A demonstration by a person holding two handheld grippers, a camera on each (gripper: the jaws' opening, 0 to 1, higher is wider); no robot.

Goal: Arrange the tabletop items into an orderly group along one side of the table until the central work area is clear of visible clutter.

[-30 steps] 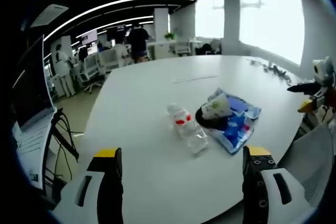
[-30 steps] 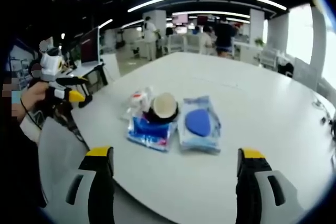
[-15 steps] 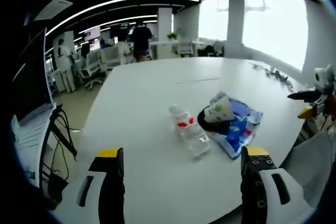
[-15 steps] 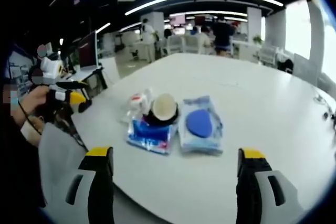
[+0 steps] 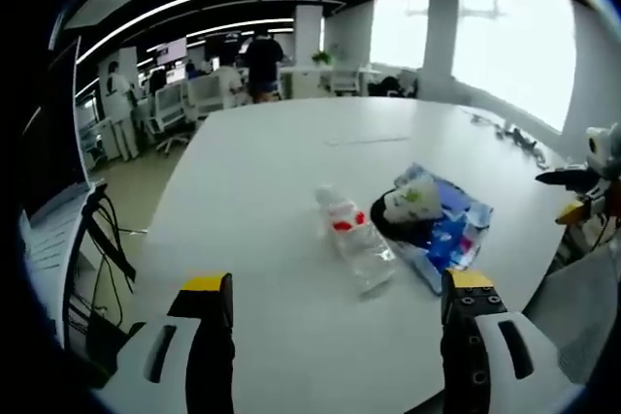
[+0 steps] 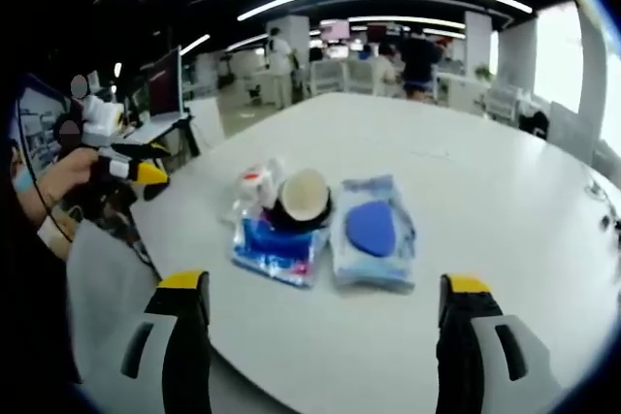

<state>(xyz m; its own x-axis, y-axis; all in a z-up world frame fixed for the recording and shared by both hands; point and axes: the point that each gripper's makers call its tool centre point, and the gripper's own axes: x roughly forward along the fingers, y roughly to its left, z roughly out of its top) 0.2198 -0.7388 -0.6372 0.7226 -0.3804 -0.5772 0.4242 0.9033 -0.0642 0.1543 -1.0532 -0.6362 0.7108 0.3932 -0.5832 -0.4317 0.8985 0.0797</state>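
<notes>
Items: clear bottle (image 5: 351, 244), black cup (image 6: 303, 199), two soft wipe packs (image 6: 374, 232) clustered mid-surface (image 5: 252, 172) | handling: bottle light, slippery, probably best gripped mid-body; packs floppy | left hand-held gripper (image 5: 335, 332) and right hand-held gripper (image 6: 325, 336): jaws wide apart, holding nothing

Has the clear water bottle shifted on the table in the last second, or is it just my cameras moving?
No. The bottle lies in the same spot beside the blue wipes pack, touching it as before; the small shifts are camera motion.
</notes>
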